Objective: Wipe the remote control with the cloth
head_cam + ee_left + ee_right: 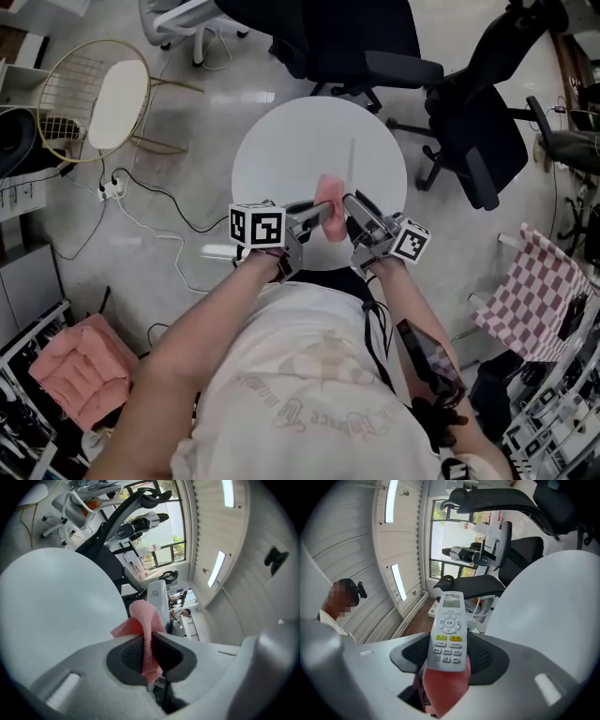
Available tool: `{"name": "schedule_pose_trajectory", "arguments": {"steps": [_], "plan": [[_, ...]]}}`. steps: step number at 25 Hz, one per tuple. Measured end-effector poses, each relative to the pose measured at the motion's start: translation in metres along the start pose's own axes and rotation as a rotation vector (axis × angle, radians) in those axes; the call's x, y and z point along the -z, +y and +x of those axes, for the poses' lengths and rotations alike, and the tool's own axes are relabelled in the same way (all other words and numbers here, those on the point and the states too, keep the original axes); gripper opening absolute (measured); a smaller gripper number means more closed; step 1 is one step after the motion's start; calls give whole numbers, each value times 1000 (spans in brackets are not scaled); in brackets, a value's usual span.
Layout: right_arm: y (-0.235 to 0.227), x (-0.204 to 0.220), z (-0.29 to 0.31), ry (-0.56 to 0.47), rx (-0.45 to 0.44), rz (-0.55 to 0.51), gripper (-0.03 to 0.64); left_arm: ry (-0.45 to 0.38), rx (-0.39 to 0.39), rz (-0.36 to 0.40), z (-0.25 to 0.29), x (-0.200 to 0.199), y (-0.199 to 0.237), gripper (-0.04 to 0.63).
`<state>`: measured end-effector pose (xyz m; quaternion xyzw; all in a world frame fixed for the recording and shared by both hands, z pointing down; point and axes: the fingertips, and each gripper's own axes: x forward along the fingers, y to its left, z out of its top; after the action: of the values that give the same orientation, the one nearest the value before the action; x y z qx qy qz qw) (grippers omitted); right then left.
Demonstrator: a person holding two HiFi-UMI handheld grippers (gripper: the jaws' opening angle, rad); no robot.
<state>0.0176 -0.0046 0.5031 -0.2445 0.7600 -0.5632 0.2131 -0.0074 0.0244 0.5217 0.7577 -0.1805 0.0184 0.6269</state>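
Head view shows both tools held up close together above the near edge of the round white table, in front of the person's chest. On the left, the left gripper has its jaws pressed together on the pink cloth. The left gripper view shows a fold of it pinched between the dark pads, with the rest bunched up beyond the tips. Just right of that, the cloth meets the remote control. The right gripper has the remote clamped by its long sides near its lower end, with jaws set wide to take its width. Its button face is turned toward the camera and its small screen points away.

As for progress, both things are off the table and brought together, so the pick-up looks done. The cloth seems to lie against the underside of the remote's near end (whether it is pressing I cannot tell). The button face is bare of cloth, so most of the wiping likely remains: face, sides and back.
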Motion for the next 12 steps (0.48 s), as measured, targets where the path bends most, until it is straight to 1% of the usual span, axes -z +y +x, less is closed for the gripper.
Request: {"name": "schedule_pose_trajectory", "arguments": {"steps": [2, 4, 6, 7, 12], "plan": [[4, 2, 4, 37, 1, -34, 255, -13, 52, -27, 5, -4, -12, 29], [4, 3, 3, 67, 16, -63, 255, -45, 72, -64, 4, -9, -16, 29], [5, 6, 1, 90, 23, -74, 255, -96, 88, -101, 1, -18, -18, 29], [7, 9, 0, 100, 23, -77, 255, -116, 92, -109, 1, -23, -19, 29], [15, 19, -2, 151, 18, -100, 255, -149, 92, -80, 0, -47, -23, 29]]}}
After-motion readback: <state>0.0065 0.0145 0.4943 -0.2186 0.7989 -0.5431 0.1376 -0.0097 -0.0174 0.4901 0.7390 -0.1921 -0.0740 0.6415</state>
